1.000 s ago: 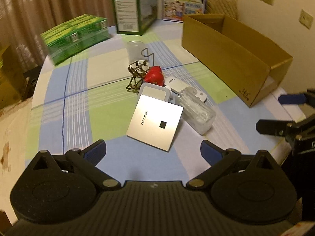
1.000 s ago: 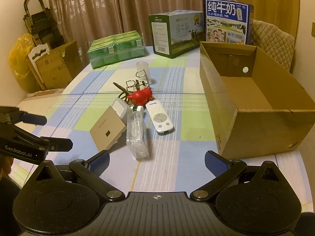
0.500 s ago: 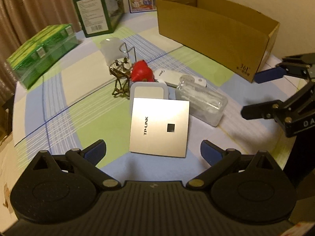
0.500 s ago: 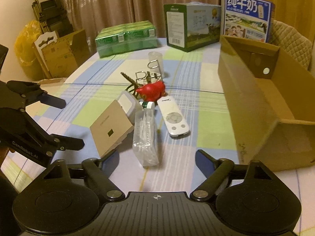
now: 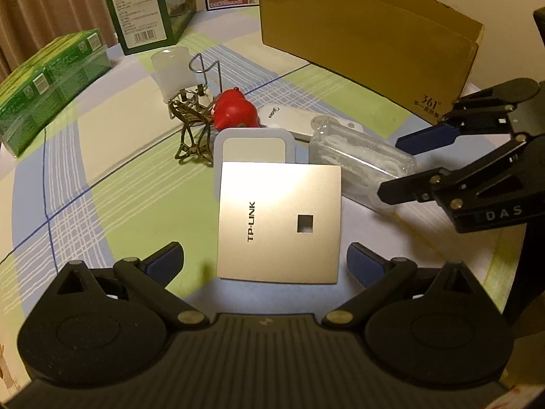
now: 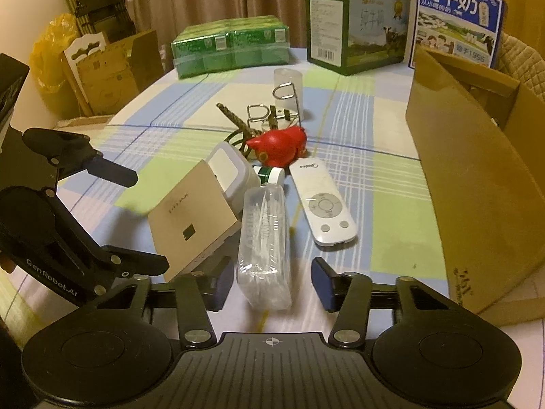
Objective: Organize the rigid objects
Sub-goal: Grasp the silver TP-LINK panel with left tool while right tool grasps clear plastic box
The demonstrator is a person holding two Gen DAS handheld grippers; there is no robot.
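Observation:
A gold TP-LINK panel (image 5: 279, 221) leans on a white rounded case (image 5: 253, 150) on the checked tablecloth. My left gripper (image 5: 265, 260) is open, its fingertips on either side of the panel's near edge without touching it. A clear plastic box (image 6: 264, 238) lies lengthwise between the fingers of my right gripper (image 6: 272, 283). Those jaws are closing, with a gap still showing on each side of the box. In the left wrist view the right gripper (image 5: 408, 163) straddles the same clear box (image 5: 357, 160). Behind lie a white remote (image 6: 323, 204) and a red toy (image 6: 279, 146).
An open cardboard box (image 6: 477, 170) stands along the right. A small green-capped bottle (image 6: 269, 173), a wire ornament (image 6: 259, 116) and a translucent cup (image 6: 287, 85) sit behind the pile. Green packs (image 6: 231, 47) and two milk cartons (image 6: 354, 27) line the far edge.
Both grippers have come down and closer to the pile. The right jaws have narrowed from wide open to just around the clear box. The left gripper has rolled and stays open.

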